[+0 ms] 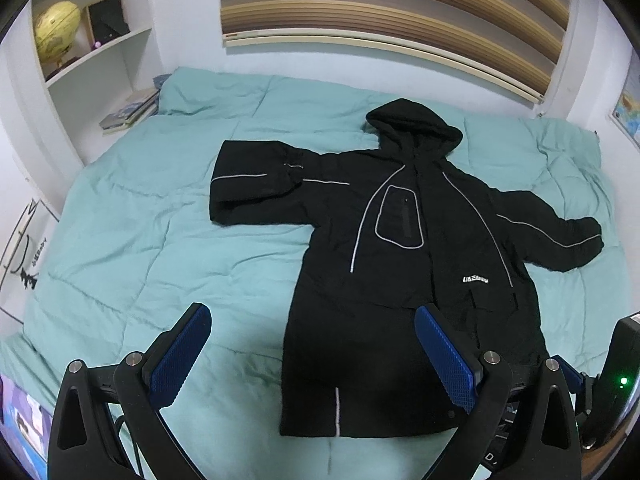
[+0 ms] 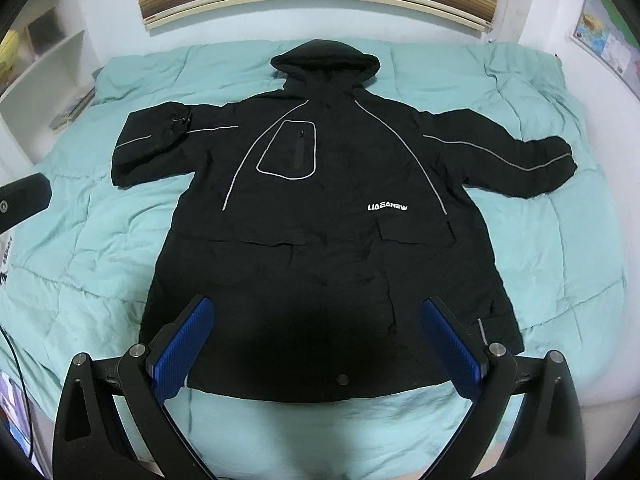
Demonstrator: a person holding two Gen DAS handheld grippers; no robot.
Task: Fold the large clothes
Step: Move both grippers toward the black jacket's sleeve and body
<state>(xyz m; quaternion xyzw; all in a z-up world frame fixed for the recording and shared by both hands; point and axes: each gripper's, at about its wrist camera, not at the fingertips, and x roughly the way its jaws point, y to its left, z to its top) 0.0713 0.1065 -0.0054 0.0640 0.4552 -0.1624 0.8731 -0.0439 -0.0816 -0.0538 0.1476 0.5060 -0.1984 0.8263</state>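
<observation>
A long black hooded jacket (image 1: 404, 264) with grey piping and a white chest logo lies flat, front up, on a teal quilt (image 1: 152, 232), hood toward the wall, both sleeves spread out. It fills the middle of the right wrist view (image 2: 320, 208). My left gripper (image 1: 314, 336) is open and empty, above the quilt at the jacket's lower left hem. My right gripper (image 2: 318, 328) is open and empty, above the middle of the hem. The left sleeve's cuff end is folded back on itself (image 2: 160, 136).
The bed's quilt (image 2: 560, 240) reaches the back wall under a striped blind (image 1: 392, 12). White shelves with a yellow globe (image 1: 56, 28) and books (image 1: 128, 112) stand at the left. A map (image 2: 604, 40) hangs right. The other gripper's body (image 1: 620, 368) shows at the right edge.
</observation>
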